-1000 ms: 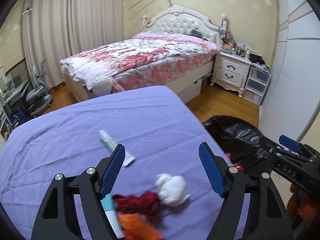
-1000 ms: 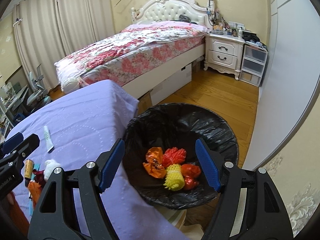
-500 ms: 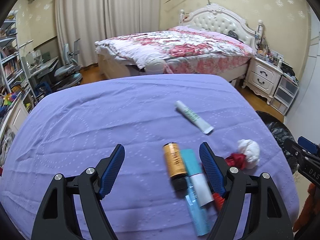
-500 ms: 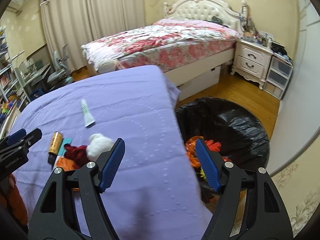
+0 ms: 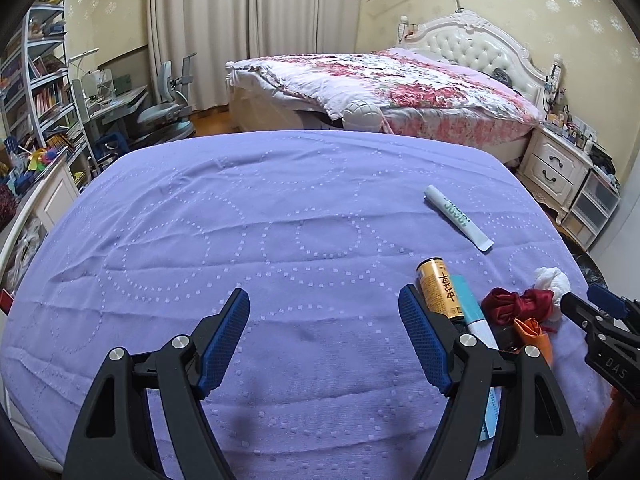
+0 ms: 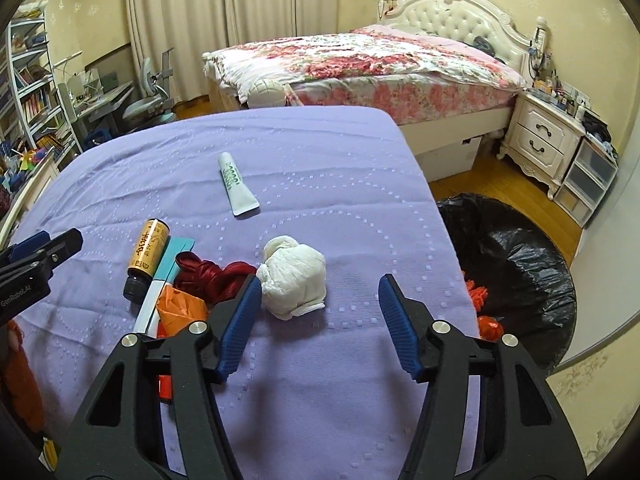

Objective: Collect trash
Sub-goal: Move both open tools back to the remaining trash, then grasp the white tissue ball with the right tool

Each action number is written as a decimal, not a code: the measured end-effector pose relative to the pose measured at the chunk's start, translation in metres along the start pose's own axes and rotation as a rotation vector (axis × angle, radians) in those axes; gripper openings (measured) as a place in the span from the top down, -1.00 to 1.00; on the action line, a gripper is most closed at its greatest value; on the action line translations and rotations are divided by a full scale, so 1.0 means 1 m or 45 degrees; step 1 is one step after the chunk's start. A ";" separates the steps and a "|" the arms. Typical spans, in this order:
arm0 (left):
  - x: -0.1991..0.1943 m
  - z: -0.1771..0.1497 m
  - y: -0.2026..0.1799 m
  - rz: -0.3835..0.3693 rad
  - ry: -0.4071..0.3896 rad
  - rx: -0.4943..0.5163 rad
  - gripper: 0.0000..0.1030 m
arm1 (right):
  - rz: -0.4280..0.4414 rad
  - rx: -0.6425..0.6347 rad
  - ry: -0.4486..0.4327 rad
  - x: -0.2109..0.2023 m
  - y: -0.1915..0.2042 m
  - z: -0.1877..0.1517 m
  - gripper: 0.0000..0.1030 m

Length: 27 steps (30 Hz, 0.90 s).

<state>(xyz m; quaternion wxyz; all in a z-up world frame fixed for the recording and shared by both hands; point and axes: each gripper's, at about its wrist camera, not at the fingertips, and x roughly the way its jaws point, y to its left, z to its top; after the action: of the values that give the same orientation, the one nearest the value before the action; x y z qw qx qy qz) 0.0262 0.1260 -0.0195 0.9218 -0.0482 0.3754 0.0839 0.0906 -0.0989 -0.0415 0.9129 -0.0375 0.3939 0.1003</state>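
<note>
Trash lies on the purple-covered table (image 6: 328, 364). A white crumpled wad (image 6: 294, 280) sits just ahead of my open, empty right gripper (image 6: 320, 322), close to its left finger. Left of it lie a dark red wrapper (image 6: 208, 276), an orange scrap (image 6: 180, 308), a teal-and-white box (image 6: 166, 280), a gold bottle (image 6: 146, 254) and a white tube (image 6: 236, 184). My left gripper (image 5: 324, 338) is open and empty over bare cloth; the bottle (image 5: 438, 290), box (image 5: 474, 314), red wrapper (image 5: 516, 304), wad (image 5: 552, 280) and tube (image 5: 456, 216) lie to its right.
A black-lined bin (image 6: 516, 264) with orange and red trash stands on the floor off the table's right edge. Beyond the table are a bed (image 5: 384, 80), a nightstand (image 6: 544, 140), a desk chair (image 5: 168, 104) and shelves (image 5: 36, 92).
Both grippers swung left, away from the bin and over the table. The right gripper now faces the white wad; the left has moved left past the trash pile.
</note>
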 end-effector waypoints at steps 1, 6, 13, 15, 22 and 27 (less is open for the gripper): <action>0.000 0.000 0.001 0.000 0.000 -0.001 -0.45 | -0.001 -0.002 0.005 0.003 0.001 0.000 -0.13; 0.004 -0.001 0.002 -0.011 0.011 -0.008 -0.45 | 0.011 -0.003 0.021 0.013 0.004 0.005 -0.13; 0.010 -0.001 -0.004 -0.027 0.029 0.003 -0.45 | 0.070 -0.002 0.052 0.026 0.007 0.009 0.33; 0.011 -0.001 -0.007 -0.035 0.033 0.008 -0.45 | 0.081 0.004 0.049 0.025 0.007 0.009 0.35; 0.014 0.000 -0.020 -0.068 0.041 0.035 -0.45 | 0.031 0.043 0.025 0.019 -0.010 0.009 0.38; 0.019 0.001 -0.031 -0.108 0.058 0.042 -0.45 | 0.003 0.081 0.019 0.016 -0.026 0.007 0.38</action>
<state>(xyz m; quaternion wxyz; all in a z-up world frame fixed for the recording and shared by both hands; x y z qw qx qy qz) 0.0464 0.0982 -0.0314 0.9165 -0.0509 0.3951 0.0376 0.1117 -0.1211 -0.0487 0.9106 -0.0089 0.4036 0.0885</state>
